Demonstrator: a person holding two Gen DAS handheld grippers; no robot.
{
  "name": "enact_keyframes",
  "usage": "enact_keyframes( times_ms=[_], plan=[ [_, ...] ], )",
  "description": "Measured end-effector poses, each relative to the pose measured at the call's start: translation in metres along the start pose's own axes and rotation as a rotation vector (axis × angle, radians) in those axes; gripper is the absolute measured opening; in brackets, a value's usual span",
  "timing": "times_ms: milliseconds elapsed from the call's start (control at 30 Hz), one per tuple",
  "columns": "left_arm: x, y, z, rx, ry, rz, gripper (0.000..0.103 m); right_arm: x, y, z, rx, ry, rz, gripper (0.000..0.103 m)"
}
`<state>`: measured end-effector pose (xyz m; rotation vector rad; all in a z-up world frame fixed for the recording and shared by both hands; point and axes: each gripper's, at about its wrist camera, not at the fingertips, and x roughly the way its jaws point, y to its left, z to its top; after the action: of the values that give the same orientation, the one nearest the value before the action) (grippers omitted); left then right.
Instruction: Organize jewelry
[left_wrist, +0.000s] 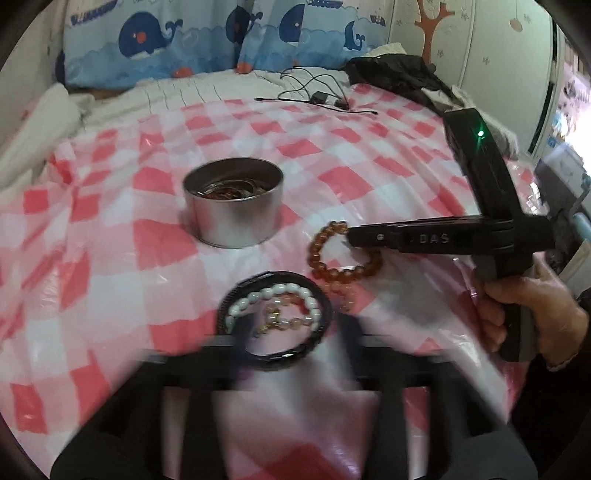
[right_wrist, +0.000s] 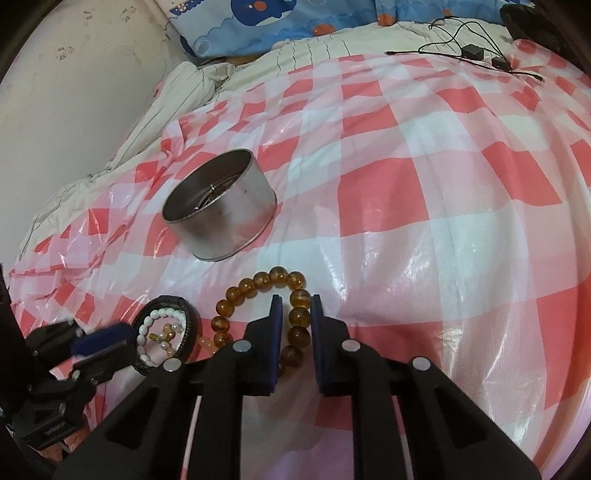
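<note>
Right gripper (right_wrist: 296, 300) straddles amber bracelet (right_wrist: 258, 286) (jaws not closed)

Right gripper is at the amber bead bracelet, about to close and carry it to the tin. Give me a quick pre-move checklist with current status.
1. Amber bracelet strand between the right gripper fingers: ok, beads sit in the gap.
2. Jaws closed on the beads: not ok, small gaps show on both sides.
3. Bracelet free of other jewelry: cannot tell; its near end lies close to the black bracelet and pale loose beads.
4. Tin upright with open top: ok.
5. Room inside the tin: cannot tell; some jewelry is already in there.
6. Left gripper out of the carry path: ok for now; it sits over the black bracelet, but it is motion-blurred.
</note>
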<state>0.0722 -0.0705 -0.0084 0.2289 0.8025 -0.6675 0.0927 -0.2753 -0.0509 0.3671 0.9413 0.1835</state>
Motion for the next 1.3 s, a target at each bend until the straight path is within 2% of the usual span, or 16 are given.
enact_keyframes(
  times_ms=[67, 233, 300, 333, 400, 433, 533, 567, 667, 767, 867, 900, 967, 1000, 1167, 1300],
  plan=[
    [-0.003, -0.005, 0.000, 0.057, -0.052, 0.099, 0.089, 0.001, 0.001, 0.000, -0.006, 0.001, -0.004, 0.021],
    [0.022, -0.013, 0.001, 0.143, 0.026, 0.105, 0.094, 0.002, 0.002, 0.000, -0.013, 0.007, -0.005, 0.023],
    [0.030, -0.007, 0.001, 0.107, 0.065, 0.079, 0.067, 0.002, 0.002, 0.000, -0.016, 0.005, -0.005, 0.023],
    [0.029, -0.003, 0.002, 0.077, 0.063, 0.062, 0.066, 0.002, 0.002, 0.000, -0.015, 0.004, -0.003, 0.023],
    [0.025, 0.005, 0.004, 0.019, 0.057, -0.008, 0.017, 0.001, 0.002, 0.000, -0.015, 0.000, 0.006, 0.021],
    [0.023, 0.006, 0.004, 0.015, 0.050, 0.006, 0.017, 0.001, 0.003, 0.000, -0.016, -0.002, 0.010, 0.017],
    [0.018, 0.012, 0.002, -0.003, 0.037, 0.022, 0.017, -0.001, 0.005, 0.000, -0.022, -0.006, 0.014, 0.015],
    [0.018, 0.012, 0.001, -0.002, 0.033, 0.028, 0.024, 0.000, 0.004, 0.000, -0.020, -0.005, 0.014, 0.015],
    [0.011, 0.006, 0.002, 0.050, -0.013, 0.125, 0.081, 0.001, 0.002, 0.000, -0.002, 0.002, 0.016, 0.015],
    [0.011, 0.000, 0.007, 0.112, -0.045, 0.190, 0.096, 0.001, 0.003, 0.000, -0.005, 0.005, 0.014, 0.016],
    [0.026, 0.010, 0.011, 0.091, 0.009, 0.195, 0.096, 0.002, 0.003, 0.000, -0.006, 0.007, 0.017, 0.016],
    [0.032, 0.018, 0.011, 0.054, 0.038, 0.177, 0.091, 0.002, 0.004, 0.000, -0.006, 0.008, 0.018, 0.016],
    [0.042, 0.028, 0.009, -0.008, 0.087, 0.123, 0.069, 0.003, 0.005, 0.000, -0.008, 0.010, 0.021, 0.016],
    [0.043, 0.033, 0.009, -0.037, 0.092, 0.114, 0.067, 0.003, 0.005, 0.000, -0.009, 0.010, 0.022, 0.016],
    [0.037, 0.034, 0.007, -0.059, 0.071, 0.091, 0.062, -0.003, 0.008, 0.001, -0.014, -0.019, 0.040, 0.016],
    [0.010, 0.036, 0.018, -0.079, -0.011, 0.081, 0.062, -0.019, 0.014, 0.003, -0.030, -0.068, 0.073, 0.010]
  ],
)
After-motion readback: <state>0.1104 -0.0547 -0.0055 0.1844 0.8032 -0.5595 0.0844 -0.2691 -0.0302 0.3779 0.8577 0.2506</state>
